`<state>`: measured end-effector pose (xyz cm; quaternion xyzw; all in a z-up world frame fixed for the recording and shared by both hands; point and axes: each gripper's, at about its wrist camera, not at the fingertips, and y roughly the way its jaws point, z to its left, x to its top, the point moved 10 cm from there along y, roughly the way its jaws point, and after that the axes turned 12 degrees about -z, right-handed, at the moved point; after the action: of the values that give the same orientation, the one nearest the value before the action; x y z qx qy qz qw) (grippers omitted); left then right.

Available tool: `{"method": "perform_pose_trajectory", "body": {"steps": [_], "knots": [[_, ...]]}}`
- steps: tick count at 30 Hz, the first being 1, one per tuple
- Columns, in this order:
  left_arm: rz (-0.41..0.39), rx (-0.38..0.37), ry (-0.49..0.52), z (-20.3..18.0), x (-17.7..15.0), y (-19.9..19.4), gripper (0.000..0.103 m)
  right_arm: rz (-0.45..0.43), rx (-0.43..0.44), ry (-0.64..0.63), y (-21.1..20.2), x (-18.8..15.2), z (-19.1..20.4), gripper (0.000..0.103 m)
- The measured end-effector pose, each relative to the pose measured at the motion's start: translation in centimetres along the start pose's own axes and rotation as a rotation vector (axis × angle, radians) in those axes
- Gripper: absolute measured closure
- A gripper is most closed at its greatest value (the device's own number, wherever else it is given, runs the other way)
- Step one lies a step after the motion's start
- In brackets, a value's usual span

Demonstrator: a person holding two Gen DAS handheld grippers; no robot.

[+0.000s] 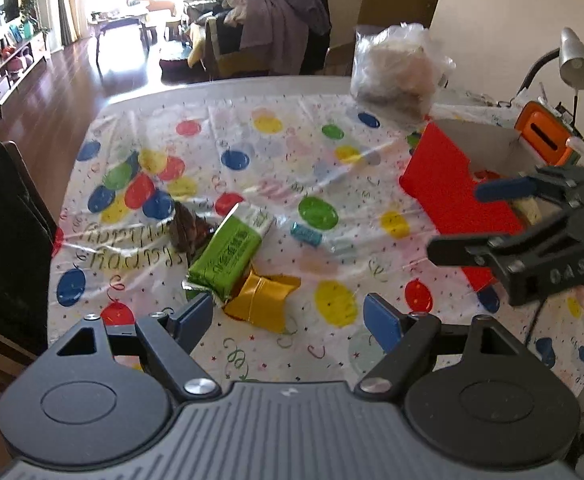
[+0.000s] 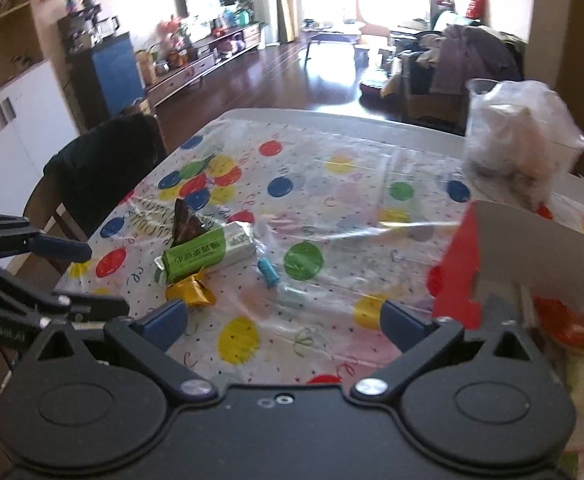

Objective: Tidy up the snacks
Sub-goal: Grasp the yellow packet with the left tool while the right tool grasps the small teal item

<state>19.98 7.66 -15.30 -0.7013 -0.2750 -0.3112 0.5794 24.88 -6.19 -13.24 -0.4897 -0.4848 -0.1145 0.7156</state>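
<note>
Snacks lay in a loose cluster on the balloon-print desk: going left to right, a dark triangular packet, a green bar with a gold packet touching its near end, then a small blue candy, with the red box at about two o'clock holding a few snacks already. A good pick, I judged, would bring one pad down on each long side of the gold packet, at twelve o'clock just beyond the tips, without nudging the green bar. The left tongs stood wide and empty above the desk, and the right tongs likewise gaped wide, holding and touching nothing.
</note>
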Motion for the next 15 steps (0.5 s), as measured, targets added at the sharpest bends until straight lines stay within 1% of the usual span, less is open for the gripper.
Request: {"method": "perform_pose_trajectory", "body": {"steps": [6, 9, 13, 14, 15], "knots": [[0.043, -0.004, 0.019, 0.9, -1.3, 2.2, 0.020, 0.034, 0.044, -0.085, 4.2, 0.0, 0.4, 0.004], [0.055, -0.009, 0.034, 1.1, -1.6, 3.3, 0.020, 0.062, 0.069, -0.110, 6.5, -0.2, 0.4, 0.009], [0.082, 0.016, 0.061, 1.4, -2.0, 5.0, 0.021, 0.091, 0.094, -0.131, 9.1, -0.5, 0.3, 0.015], [0.084, 0.024, 0.068, 1.4, -2.0, 5.4, 0.022, 0.096, 0.096, -0.138, 9.7, -0.6, 0.3, 0.016], [0.085, 0.028, 0.079, 1.3, -1.9, 5.8, 0.025, 0.097, 0.097, -0.144, 10.2, -0.7, 0.2, 0.019]]}}
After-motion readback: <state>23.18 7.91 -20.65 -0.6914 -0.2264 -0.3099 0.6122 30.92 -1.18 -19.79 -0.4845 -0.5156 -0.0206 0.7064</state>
